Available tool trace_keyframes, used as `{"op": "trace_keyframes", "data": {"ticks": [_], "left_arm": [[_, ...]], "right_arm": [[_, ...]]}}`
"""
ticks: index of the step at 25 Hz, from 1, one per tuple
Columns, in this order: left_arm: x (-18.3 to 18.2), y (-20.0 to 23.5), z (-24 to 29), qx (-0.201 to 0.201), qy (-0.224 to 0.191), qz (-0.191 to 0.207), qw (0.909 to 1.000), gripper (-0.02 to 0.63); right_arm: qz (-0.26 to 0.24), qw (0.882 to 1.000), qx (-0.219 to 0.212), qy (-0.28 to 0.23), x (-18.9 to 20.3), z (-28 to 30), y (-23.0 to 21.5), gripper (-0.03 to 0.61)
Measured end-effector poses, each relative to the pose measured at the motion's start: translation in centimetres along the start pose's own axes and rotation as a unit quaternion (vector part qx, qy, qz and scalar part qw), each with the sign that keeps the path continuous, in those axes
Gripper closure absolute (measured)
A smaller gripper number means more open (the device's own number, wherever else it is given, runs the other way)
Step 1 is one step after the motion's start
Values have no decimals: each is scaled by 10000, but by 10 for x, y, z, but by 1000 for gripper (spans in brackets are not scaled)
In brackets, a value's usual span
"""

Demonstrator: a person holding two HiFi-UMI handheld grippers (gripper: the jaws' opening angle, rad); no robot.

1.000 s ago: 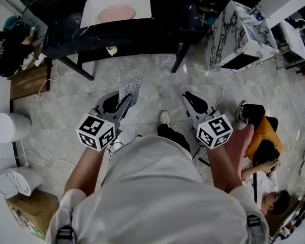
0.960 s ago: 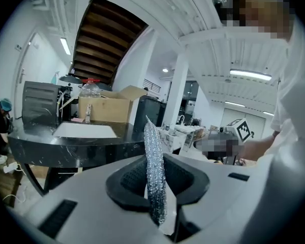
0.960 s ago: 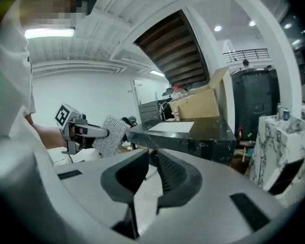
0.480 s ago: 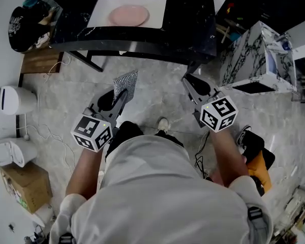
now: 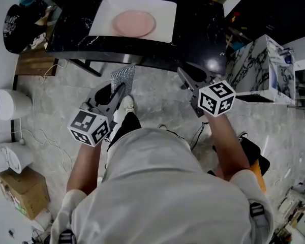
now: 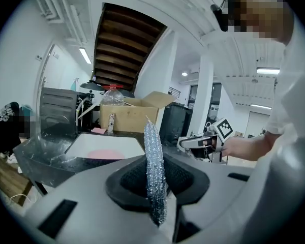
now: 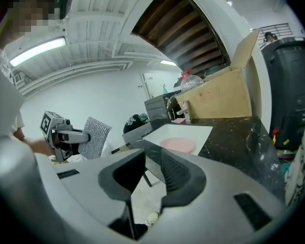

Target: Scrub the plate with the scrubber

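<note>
On the far black table (image 5: pixel 203 32), the pink plate (image 5: pixel 134 23) lies on a white tray (image 5: pixel 165 11), well apart from both grippers. Left gripper (image 5: pixel 118 91) clamps the scrubber (image 5: pixel 123 77); right gripper (image 5: pixel 189 78) jaws apart, empty. Risk: the scrubber, held edge-on, may fold or slip under pressure.

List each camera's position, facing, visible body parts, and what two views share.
Head view: on the head, looking steeply down at the plate on the black table; torso and both arms show.
Left gripper view: on the left gripper, facing the table; jaws shut on the scrubber.
Right gripper view: on the right gripper, facing the table; jaws apart, empty.
Shared: all three show the plate.
</note>
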State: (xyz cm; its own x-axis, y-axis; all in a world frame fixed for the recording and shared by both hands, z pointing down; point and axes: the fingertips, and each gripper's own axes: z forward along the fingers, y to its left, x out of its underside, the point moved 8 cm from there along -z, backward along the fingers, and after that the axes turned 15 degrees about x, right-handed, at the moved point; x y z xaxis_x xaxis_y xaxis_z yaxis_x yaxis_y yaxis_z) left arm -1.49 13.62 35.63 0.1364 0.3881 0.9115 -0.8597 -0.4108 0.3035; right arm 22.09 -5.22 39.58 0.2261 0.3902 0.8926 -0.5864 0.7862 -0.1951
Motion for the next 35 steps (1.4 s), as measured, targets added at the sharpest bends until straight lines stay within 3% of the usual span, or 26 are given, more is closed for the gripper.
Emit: {"op": "trace_keyframes", "data": {"ticks": [6,13,21,26,32,35], "left_arm": [[-39,94,2,344,0,79,9994,537],[-66,192,-9,539,209,226,9981,538],[-81,241,9,435,117,163,9989,537],[-85,255,29,211,187,-69,9996,537],[-90,269,63,81,231,-174,9995,537],[-90,276,73,166,281,-146,9994,537]], "right_arm": [[194,9985,439,253,-37,85,-1,502],[984,9900,830,576,-58,187,-2,502],[1211,9794,821,1395,-56,293,-28,502],[1778,9573,922,2087,-25,347,-63,502],[1926,9352,1398,2622,10,384,-90,483],[2166,9182,1514,2950,26,396,-96,474]]}}
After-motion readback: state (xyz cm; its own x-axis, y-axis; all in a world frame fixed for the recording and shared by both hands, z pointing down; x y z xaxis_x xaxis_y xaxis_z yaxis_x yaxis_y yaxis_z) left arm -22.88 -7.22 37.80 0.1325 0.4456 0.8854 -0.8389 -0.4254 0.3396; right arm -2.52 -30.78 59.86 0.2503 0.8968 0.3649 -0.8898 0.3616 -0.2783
